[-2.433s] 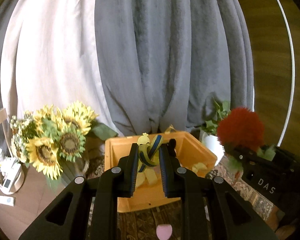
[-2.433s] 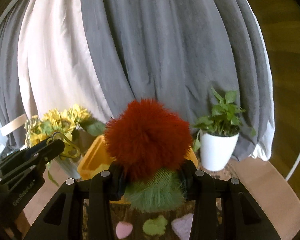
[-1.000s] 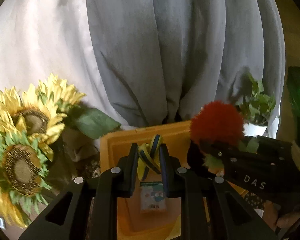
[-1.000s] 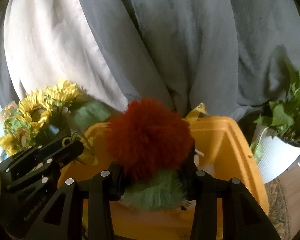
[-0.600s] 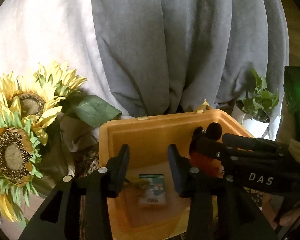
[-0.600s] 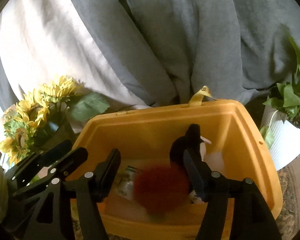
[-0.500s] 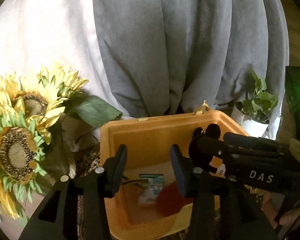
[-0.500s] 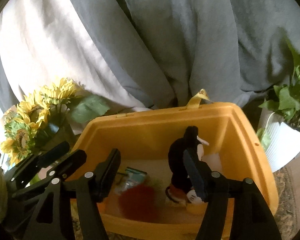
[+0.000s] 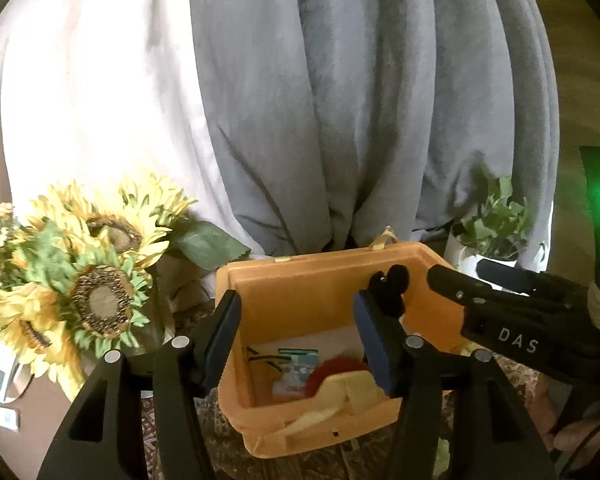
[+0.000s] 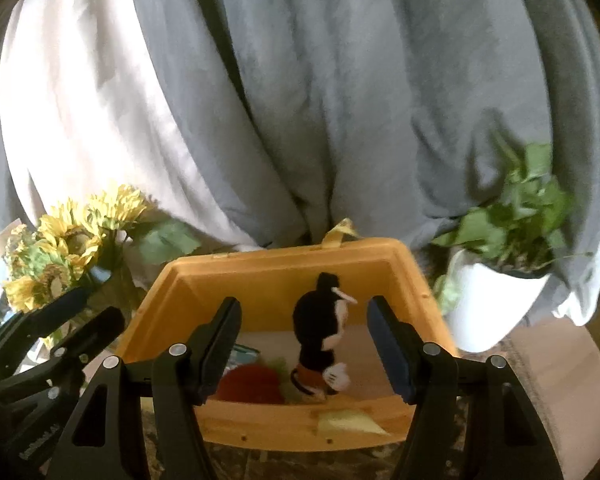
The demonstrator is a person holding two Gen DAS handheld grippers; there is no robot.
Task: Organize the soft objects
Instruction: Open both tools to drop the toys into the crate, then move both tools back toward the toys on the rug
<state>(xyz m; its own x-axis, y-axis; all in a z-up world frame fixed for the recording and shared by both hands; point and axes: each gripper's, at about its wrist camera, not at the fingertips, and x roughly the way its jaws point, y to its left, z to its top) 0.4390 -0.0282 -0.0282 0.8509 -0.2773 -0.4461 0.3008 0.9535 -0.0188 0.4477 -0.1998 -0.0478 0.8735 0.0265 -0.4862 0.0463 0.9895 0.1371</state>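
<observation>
An orange bin stands below both grippers. Inside lie the red fluffy toy, a yellow-and-blue striped toy, a small printed packet and a black mouse plush that stands upright. My left gripper is open and empty above the bin's near left side. My right gripper is open and empty over the bin's front; it also shows in the left wrist view at the right.
A sunflower bunch stands left of the bin. A potted green plant in a white pot stands to its right. Grey and white curtains hang behind. A patterned rug lies underneath.
Both grippers opened over the bin. The red fluffy toy and the striped toy dropped from them and now lie inside. Both grippers have pulled back a little.
</observation>
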